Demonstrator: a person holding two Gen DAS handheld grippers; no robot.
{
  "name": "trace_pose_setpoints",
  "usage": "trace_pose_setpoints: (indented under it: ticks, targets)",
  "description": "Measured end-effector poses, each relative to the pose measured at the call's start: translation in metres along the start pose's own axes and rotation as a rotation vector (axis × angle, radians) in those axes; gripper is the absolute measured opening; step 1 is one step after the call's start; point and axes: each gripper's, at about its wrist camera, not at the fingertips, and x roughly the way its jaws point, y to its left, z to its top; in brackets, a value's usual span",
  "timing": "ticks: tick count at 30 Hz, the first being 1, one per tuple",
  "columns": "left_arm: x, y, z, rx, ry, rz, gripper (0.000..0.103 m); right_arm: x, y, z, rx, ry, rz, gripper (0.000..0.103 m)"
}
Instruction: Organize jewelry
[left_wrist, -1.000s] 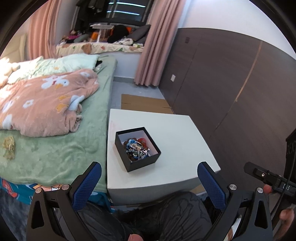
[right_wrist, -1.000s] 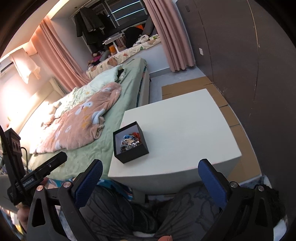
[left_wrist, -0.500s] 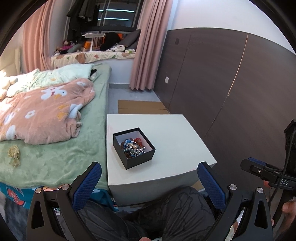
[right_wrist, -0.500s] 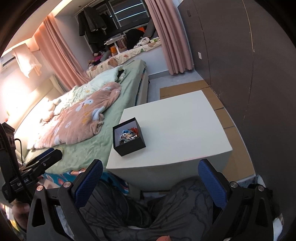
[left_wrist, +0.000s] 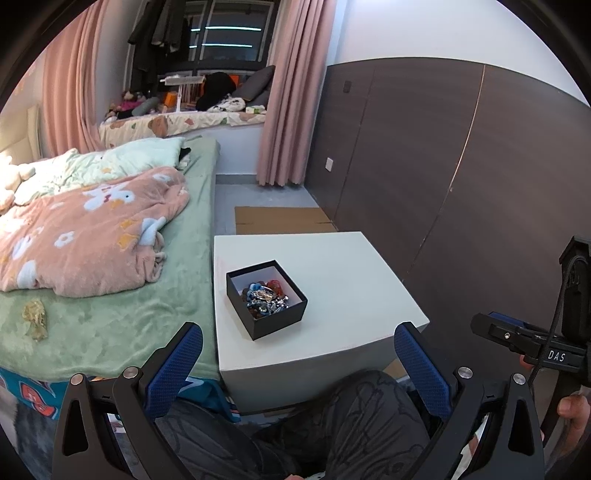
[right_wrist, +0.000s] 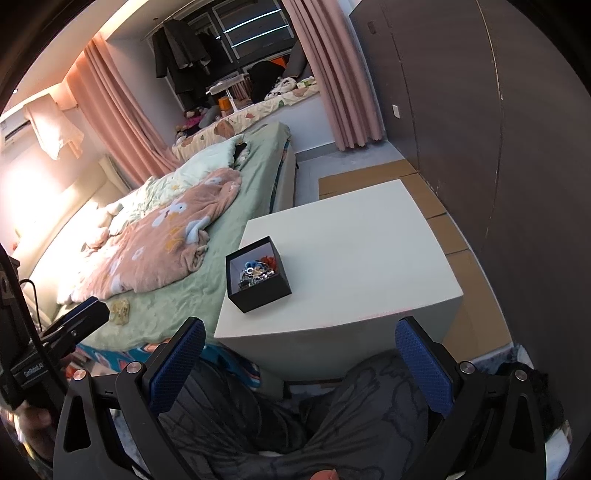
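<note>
Both grippers, left (left_wrist: 298, 345) and right (right_wrist: 300, 341), hang low in frame, fingers spread wide, holding nothing. Black jewelry box (left_wrist: 266, 299) sits mid-frame on the white worktop (left_wrist: 343, 273).

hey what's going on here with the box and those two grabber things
A seated person holds a two-finger tool in each hand, facing a white table beside a bed. An open black box with a tangle of jewelry sits near the table's bed-side edge. The left tool and right tool are both open, empty and held short of the table above the person's lap. Nothing has been picked out of the box yet.
</note>
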Motion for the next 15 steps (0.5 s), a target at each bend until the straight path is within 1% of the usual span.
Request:
trace_pose_setpoints:
  ticks: [15]
  targets:
    - [-0.009,-0.013,-0.002,0.025,-0.017,-0.008,0.103,-0.015,-0.006,-0.001,0.007,-0.019,-0.01,0.103]
